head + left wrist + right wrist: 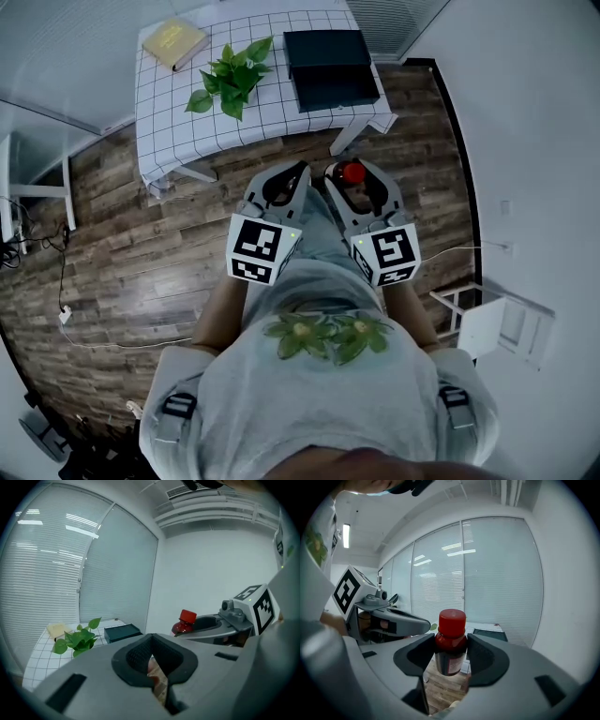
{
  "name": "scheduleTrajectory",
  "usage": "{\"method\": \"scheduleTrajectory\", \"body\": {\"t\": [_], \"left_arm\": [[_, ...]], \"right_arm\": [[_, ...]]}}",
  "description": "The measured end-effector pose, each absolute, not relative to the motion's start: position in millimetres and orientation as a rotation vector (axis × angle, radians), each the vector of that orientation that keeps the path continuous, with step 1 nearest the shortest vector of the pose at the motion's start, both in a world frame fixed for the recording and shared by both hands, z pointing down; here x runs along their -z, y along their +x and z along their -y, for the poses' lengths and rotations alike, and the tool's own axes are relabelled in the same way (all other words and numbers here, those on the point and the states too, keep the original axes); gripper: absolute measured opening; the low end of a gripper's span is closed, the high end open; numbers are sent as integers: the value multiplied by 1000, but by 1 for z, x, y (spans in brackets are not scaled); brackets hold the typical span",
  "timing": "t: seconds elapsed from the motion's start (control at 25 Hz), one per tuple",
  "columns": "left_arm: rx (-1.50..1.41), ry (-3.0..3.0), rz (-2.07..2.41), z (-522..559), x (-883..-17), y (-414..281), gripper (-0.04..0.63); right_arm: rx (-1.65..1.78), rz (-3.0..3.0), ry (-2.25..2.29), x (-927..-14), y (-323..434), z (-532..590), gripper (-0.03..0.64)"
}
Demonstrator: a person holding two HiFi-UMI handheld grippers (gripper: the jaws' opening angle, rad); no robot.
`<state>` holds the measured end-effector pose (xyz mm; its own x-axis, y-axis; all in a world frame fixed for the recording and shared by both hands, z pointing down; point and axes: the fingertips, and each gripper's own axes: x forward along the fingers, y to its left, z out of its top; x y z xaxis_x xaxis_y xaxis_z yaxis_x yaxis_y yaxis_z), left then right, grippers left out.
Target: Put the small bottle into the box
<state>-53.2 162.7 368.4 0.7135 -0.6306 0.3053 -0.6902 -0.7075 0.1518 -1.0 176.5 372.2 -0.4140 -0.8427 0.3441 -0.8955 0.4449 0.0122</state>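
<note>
- Carrying looks like the step in hand: the right gripper has its jaws clamped on the small bottle, pads pressing the shoulder just under the red cap, bottle upright.
- The left gripper sits just beside it at centre frame of the head view. Its jaws are together with nothing between them; only floor shows through the slit.
- The box lies at the upper right of the head view on the checked table, well apart from both grippers. A leafy plant sits to its left and a yellow book is at the upper-left corner.
- From here I cannot tell whether the box stands open or lidded. If it is lidded, the free left gripper would have to deal with the lid first.
- To do this well, keep the squeeze steady and the bottle vertical while stepping up to the table; the hold is high on the neck, so a swing could pivot the body.
- Approach the box from its near edge, clear of the plant's leaves, and bring the bottle over the opening before lowering.
- Let the base touch the box floor before parting the jaws, since a smooth round bottle would likely topple or roll if dropped.
</note>
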Motion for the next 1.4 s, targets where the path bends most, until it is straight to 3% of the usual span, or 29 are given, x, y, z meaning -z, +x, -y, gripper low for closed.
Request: {"method": "scheduleTrajectory", "body": {"t": [1.4], "left_arm": [[-495,2617,980,-6,-392,-38,3]], "right_arm": [[-320,2387,1505,-388,40,-12,219]]}}
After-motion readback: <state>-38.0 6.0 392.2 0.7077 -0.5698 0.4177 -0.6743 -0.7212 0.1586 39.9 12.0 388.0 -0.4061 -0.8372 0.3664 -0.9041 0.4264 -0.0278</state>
